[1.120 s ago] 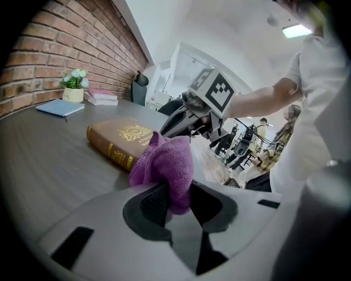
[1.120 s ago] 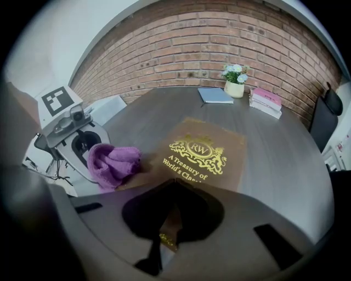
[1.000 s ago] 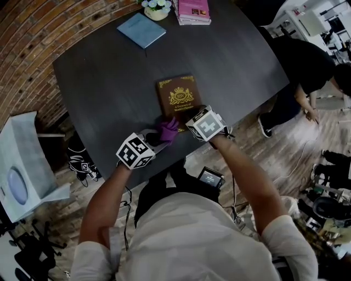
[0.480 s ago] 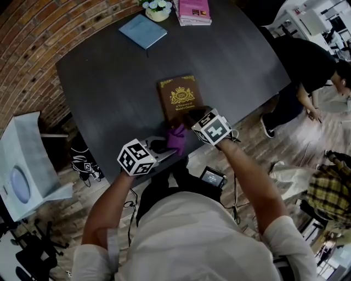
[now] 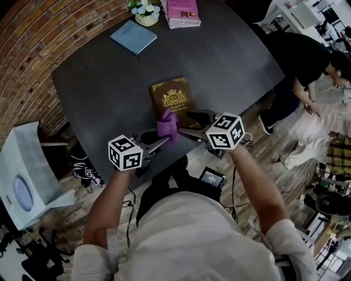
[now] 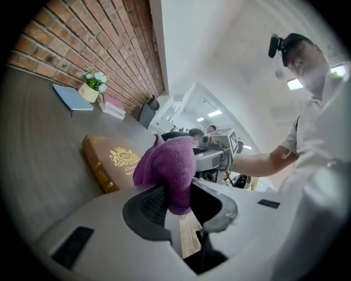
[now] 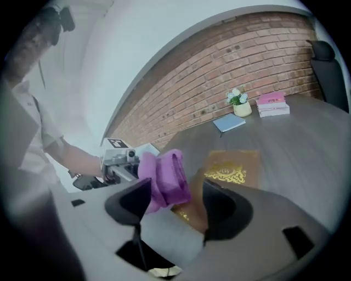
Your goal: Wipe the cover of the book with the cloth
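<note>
- Compared with a second ago, both grippers are higher, and the purple cloth is now lifted over the near edge of the brown book, which lies flat on the dark table.
- The left gripper clamps the cloth.
- The right gripper has just been opening its jaws; the cloth stands between them, not pressed.
- The book's cover carries a gold crest; its lettering is too small to read.

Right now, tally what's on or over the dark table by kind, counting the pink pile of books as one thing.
Single books: 2 (brown hardcover book with gold crest, thin light blue book)
Book piles: 1 (pink book pile)
Flower pots: 1 (pale pot of white flowers)
Cloths: 1 (purple terry cloth)
Total: 5
</note>
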A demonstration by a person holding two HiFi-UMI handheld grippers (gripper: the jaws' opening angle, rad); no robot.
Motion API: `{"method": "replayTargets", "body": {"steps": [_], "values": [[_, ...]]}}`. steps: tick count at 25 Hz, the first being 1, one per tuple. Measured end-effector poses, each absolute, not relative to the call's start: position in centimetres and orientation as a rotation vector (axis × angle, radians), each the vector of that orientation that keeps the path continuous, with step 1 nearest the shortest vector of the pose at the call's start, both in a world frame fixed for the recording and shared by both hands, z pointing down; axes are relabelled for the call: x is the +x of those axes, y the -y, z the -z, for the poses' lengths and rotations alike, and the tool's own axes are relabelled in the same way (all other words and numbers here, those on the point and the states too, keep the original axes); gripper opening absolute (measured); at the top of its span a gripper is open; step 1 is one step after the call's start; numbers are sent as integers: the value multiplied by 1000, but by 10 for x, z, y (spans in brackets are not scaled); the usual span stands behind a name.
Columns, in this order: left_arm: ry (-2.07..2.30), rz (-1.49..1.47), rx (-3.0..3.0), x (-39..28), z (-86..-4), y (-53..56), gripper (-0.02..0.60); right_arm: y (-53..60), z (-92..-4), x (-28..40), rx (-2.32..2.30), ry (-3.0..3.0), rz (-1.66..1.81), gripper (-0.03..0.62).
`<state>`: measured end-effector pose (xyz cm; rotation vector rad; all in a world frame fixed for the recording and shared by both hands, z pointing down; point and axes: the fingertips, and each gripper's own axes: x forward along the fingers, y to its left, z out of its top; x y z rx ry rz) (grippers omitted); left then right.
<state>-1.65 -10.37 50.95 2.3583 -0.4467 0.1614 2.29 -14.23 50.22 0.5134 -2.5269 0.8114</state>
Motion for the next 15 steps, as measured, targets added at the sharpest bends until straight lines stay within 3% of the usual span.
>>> {"method": "replayTargets", "body": {"steps": [15], "values": [[245,118,2270,0,-470,94,98,115,-476,6,264,2704,-1219,350]]}}
